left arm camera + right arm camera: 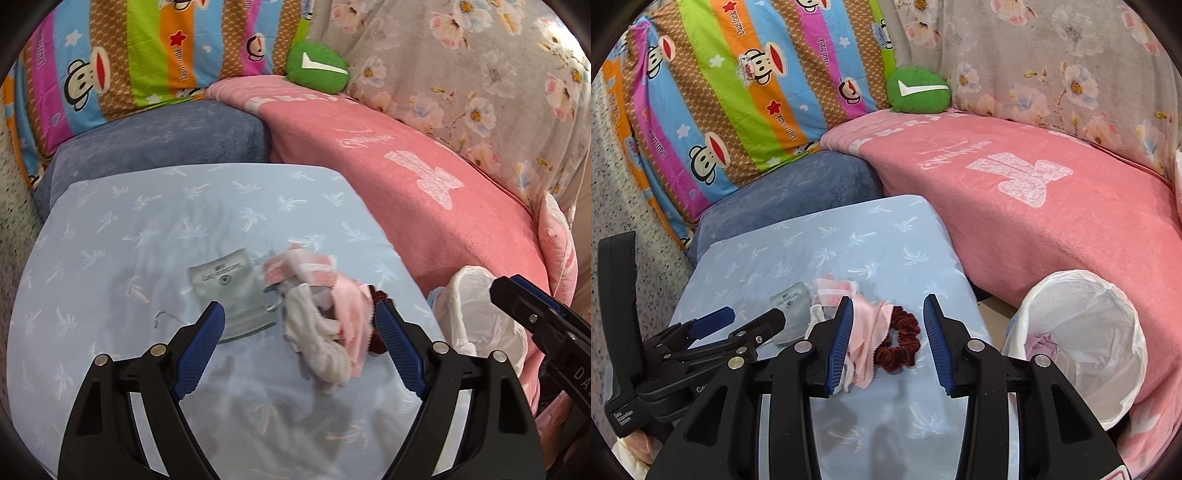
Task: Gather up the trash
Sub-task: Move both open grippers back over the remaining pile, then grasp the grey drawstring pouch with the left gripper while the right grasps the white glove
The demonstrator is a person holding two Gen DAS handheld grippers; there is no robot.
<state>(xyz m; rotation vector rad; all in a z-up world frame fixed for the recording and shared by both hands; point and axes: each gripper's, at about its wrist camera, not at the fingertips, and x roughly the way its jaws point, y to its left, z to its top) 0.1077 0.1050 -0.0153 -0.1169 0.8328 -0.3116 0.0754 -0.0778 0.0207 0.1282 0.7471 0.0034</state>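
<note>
A heap of scraps (pixel 317 314) lies on the pale blue cushion (pixel 147 229), straight ahead of the left tongs (pixel 299 325), which gape wide and empty. The right tongs (pixel 888 343), also open and empty, frame a red scrunchie (pixel 901 339). The lined bin (pixel 1100 332) stands to the right, its contents hard to make out.

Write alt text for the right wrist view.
The open right gripper hovers over a dark red velvet scrunchie and pale pink cloth scraps on a light blue palm-print cushion. A white-lined round bin stands to the right, against a pink blanket.
</note>
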